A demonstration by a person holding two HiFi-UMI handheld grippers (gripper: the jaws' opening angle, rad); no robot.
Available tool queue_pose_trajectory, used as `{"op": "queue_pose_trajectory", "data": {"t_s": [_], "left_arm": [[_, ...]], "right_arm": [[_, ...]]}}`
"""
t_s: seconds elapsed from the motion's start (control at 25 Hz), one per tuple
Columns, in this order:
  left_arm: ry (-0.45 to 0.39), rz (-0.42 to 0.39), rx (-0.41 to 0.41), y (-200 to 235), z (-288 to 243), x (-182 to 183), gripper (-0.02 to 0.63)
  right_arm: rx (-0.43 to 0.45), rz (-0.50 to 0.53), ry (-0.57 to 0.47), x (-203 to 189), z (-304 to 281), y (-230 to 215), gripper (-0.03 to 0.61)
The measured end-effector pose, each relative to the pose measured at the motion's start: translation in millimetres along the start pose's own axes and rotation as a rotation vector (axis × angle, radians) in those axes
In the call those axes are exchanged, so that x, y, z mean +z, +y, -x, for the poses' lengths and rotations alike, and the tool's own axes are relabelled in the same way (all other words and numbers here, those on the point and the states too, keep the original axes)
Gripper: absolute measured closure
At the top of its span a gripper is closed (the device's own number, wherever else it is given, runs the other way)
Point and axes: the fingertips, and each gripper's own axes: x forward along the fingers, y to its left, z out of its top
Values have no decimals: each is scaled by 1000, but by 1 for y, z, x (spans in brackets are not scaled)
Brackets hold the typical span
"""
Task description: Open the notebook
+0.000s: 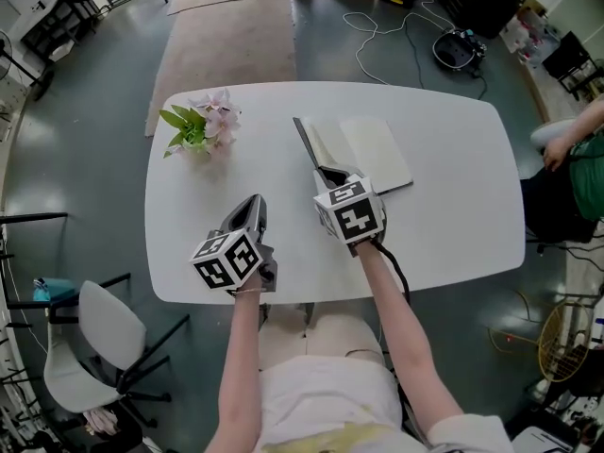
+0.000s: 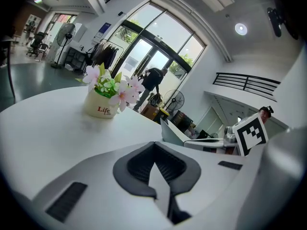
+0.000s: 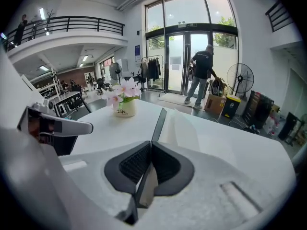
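Grey floor all round, and in the middle of it a white counter (image 1: pixel 453 206) with rounded corners, seen from the head view. Up at ten o'clock on the counter sits a small pot of pink flowers (image 1: pixel 203 130). The notebook (image 1: pixel 373 154) lies just past centre, toward one o'clock, with its pale pages facing up. Its dark cover (image 1: pixel 310 144) is raised on edge along the nine o'clock side of the book, nearly upright.

Now the right gripper (image 1: pixel 332 173): it comes in at the notebook's six o'clock corner, marker cube facing up. In the right gripper view its fingers (image 3: pixel 134 164) are clenched on that cover. The two dark pads press on either face, and the thin dark board runs up from between them toward twelve o'clock. A pale page lies flat at two o'clock of it.

Over to the left gripper (image 1: pixel 253 201): it is at seven o'clock on the counter, well apart from the notebook, pointing toward the flowers. In the left gripper view its fingers (image 2: pixel 139 169) are drawn together with nothing between them. The pot shows at ten o'clock and the notebook at three o'clock.

Beyond the counter's three o'clock edge a seated person (image 1: pixel 580 159) is partly in frame, and a white chair (image 1: pixel 104 338) stands at eight o'clock.
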Motion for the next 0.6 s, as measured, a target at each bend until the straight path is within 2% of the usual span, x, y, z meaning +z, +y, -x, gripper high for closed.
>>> {"op": "queue_pose_trajectory", "data": {"t_s": [0.6], "left_arm": [[14,22,39,33,22,-2,615]], "right_arm": [[-41,55,88,-32,-52,42,563]]}}
